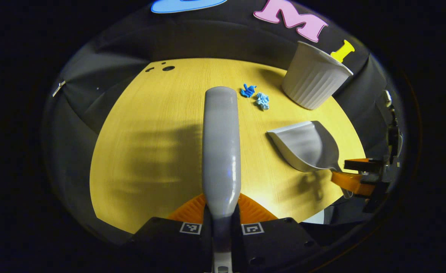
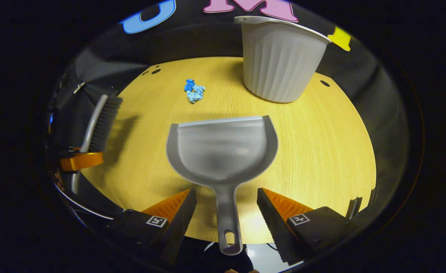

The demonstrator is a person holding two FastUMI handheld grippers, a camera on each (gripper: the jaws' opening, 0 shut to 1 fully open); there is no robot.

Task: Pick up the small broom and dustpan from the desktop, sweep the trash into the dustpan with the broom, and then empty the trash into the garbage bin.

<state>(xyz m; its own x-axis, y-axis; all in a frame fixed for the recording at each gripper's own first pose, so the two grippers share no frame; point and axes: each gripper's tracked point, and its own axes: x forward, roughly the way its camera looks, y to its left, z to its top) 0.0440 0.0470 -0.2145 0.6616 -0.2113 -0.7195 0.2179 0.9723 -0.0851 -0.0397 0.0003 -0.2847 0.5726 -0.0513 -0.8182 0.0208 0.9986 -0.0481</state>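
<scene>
Dustpan (image 2: 223, 149) lay flat on the worktop (image 2: 321, 151), its handle between the right tool's (image 2: 226, 203) spread, untouching fingers. Left tool (image 1: 221, 212) clenched the broom (image 1: 221, 148). Pickup step; next, close on handle. Trash (image 2: 194, 91) near bin (image 2: 280, 60).

The left gripper view rides low over the near edge of the table (image 1: 139, 151), looking forward along the broom (image 1: 221, 151) clamped between its jaws, toward the booth's back wall. The right gripper view sits at the same near edge, farther right, facing the same way, with the dustpan (image 2: 223, 151) close ahead between its spread jaws. Both views share the tabletop, the blue trash (image 1: 256, 95), the ribbed garbage bin (image 1: 314, 77) and the dustpan. Each also catches the other gripper at its side edge.
</scene>
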